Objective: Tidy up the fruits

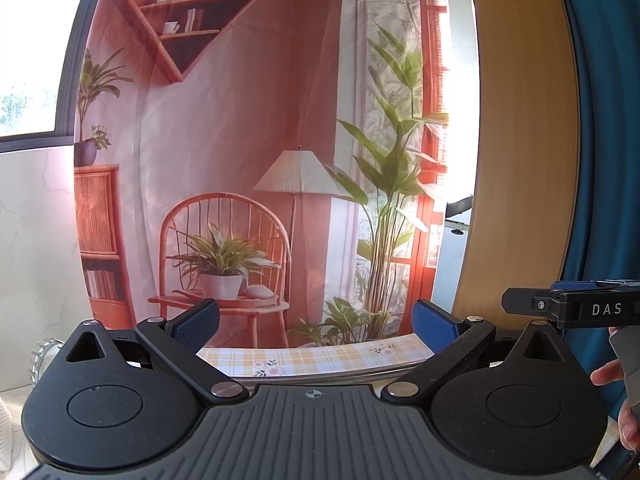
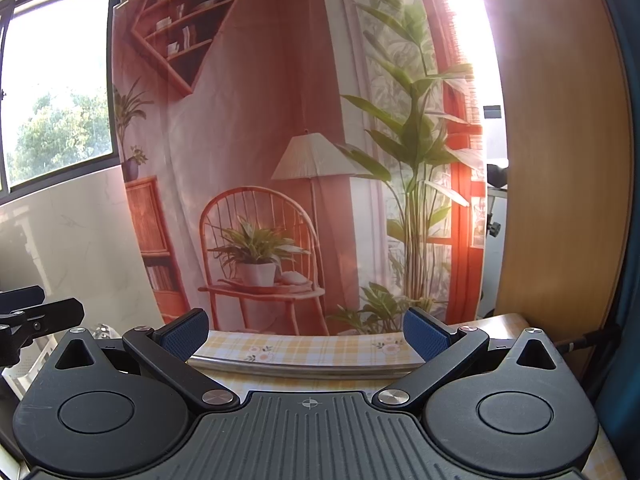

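Observation:
No fruit shows in either view. My left gripper [image 1: 316, 322] is open, its blue pads wide apart with nothing between them, held above the far edge of a table under a yellow plaid cloth [image 1: 320, 356]. My right gripper [image 2: 306, 334] is also open and empty, over the same plaid cloth [image 2: 312, 346]. Both point at a hanging backdrop rather than down at the table. The right gripper's black body [image 1: 580, 308] juts in at the right edge of the left wrist view, with a hand [image 1: 616, 392] below it. Part of the left gripper [image 2: 36, 316] appears at the left of the right wrist view.
A printed backdrop [image 1: 260, 160] of a pink room with chair, lamp and plants hangs just behind the table. A window [image 2: 56, 112] and white marble wall are at left, a wooden panel [image 2: 560, 184] and blue curtain at right. A ribbed glass item [image 1: 44, 356] sits low left.

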The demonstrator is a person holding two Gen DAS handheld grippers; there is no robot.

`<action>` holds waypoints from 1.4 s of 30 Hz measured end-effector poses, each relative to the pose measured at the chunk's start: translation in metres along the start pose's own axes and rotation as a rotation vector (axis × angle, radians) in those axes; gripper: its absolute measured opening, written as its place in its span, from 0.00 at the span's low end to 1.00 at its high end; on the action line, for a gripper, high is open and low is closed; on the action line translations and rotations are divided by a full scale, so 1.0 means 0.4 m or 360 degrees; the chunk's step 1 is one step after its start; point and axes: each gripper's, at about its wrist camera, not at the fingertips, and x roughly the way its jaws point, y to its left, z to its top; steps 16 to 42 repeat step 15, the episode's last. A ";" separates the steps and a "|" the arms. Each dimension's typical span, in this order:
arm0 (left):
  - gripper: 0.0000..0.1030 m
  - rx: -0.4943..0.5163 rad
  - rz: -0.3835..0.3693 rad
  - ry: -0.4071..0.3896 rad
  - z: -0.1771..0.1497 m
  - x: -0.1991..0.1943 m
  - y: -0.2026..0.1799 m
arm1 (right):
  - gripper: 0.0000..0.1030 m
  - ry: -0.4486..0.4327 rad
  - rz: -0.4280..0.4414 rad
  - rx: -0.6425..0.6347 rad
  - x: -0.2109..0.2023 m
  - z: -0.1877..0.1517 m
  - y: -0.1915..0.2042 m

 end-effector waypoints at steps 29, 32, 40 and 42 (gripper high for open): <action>1.00 0.0044 0.0007 -0.0025 -0.010 -0.002 -0.005 | 1.00 0.0010 0.0001 0.0000 0.004 -0.002 -0.005; 1.00 0.0044 0.0007 -0.0025 -0.010 -0.002 -0.005 | 1.00 0.0010 0.0001 0.0000 0.004 -0.002 -0.005; 1.00 0.0044 0.0007 -0.0025 -0.010 -0.002 -0.005 | 1.00 0.0010 0.0001 0.0000 0.004 -0.002 -0.005; 1.00 0.0044 0.0007 -0.0025 -0.010 -0.002 -0.005 | 1.00 0.0010 0.0001 0.0000 0.004 -0.002 -0.005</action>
